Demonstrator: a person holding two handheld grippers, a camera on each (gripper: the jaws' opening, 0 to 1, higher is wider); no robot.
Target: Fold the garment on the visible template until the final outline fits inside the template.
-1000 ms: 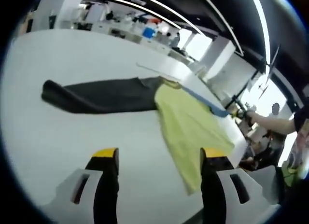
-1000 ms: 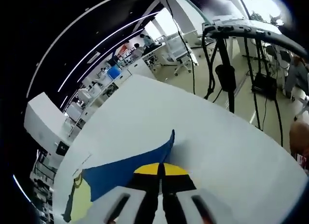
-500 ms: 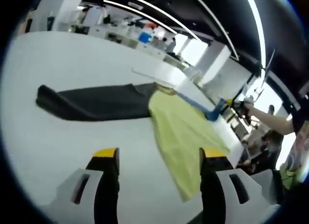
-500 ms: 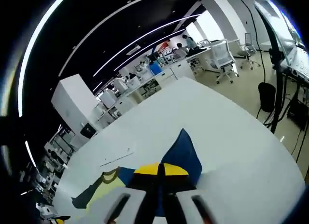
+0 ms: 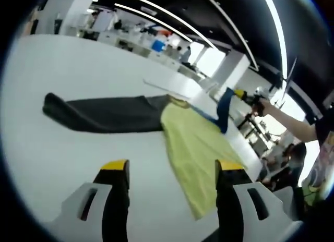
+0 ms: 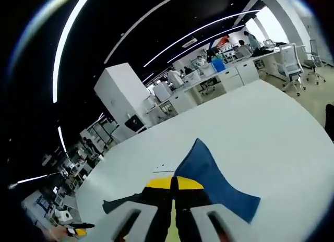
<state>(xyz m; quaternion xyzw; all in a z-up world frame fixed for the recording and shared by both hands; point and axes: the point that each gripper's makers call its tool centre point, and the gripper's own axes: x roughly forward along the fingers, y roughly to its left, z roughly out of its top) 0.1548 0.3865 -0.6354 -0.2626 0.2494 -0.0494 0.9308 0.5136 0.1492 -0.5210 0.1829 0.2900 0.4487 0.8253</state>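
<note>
Garment (image 5: pixel 172 132) lies spread on the white table (image 5: pixel 57 158), made of three colour sections: a dark grey section (image 5: pixel 104 112) stretching flat to one side, a yellow-green middle section (image 5: pixel 195 148) running toward the table edge, and a blue section (image 5: pixel 223 109). In the left gripper view, the left gripper (image 5: pixel 172 166) hovers above the table with its yellow-tipped jaws wide apart and nothing between them; one jaw tip sits over bare table, the other over the edge of the yellow-green section. In the same view, the right gripper (image 5: pixel 241 95) appears at the far side, held by a person's hand (image 5: pixel 263 104), with the blue section raised off the table at its tip. In the right gripper view, the right gripper (image 6: pixel 174 182) has its jaws pressed together on the blue section (image 6: pixel 214 182), which rises to a peak just above the jaw tips and drapes away to one side over the table (image 6: pixel 250 127). Dark grey fabric (image 6: pixel 117 204) shows beside the jaws. Desks and office chairs (image 6: pixel 289 57) stand beyond the table.
</note>
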